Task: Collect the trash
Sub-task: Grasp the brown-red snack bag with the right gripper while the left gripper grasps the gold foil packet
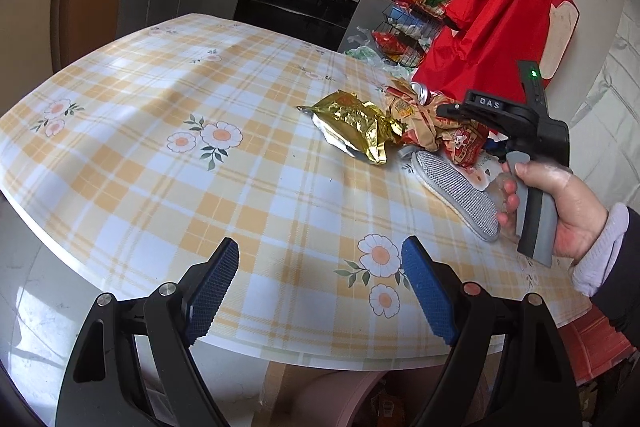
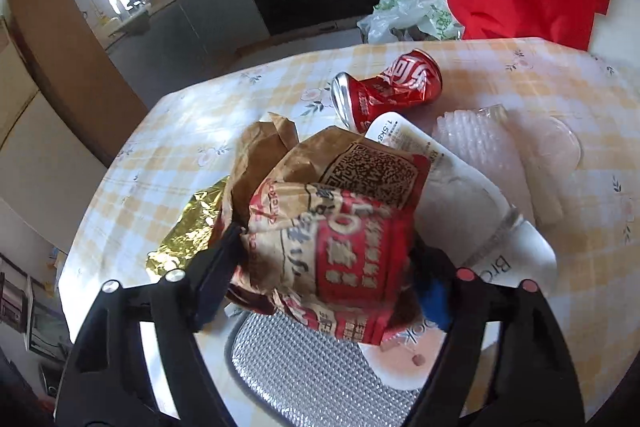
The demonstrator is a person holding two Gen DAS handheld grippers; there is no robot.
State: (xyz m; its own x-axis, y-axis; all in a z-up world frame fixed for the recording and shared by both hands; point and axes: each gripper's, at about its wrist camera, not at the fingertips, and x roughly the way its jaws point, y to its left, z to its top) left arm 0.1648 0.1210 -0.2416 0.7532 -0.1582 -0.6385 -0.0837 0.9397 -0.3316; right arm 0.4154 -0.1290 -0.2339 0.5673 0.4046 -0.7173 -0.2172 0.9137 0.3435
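A crumpled brown and red paper bag [image 2: 336, 227] sits between the fingers of my right gripper [image 2: 324, 267], which is shut on it just above the table. The bag also shows in the left wrist view [image 1: 436, 131], under the right gripper body [image 1: 504, 119]. A gold foil wrapper [image 1: 352, 125] lies left of it and also shows in the right wrist view [image 2: 188, 231]. A crushed red can [image 2: 388, 87] lies behind. My left gripper [image 1: 320, 291] is open and empty over the table's near edge.
A silver mesh pad [image 2: 316, 375] lies under the bag, also in the left wrist view [image 1: 456, 195]. White plastic packaging [image 2: 480, 195] and clear bubble wrap [image 2: 504, 147] lie to the right. The table has a plaid cloth [image 1: 180, 99]. A red cloth [image 1: 508, 11] hangs beyond.
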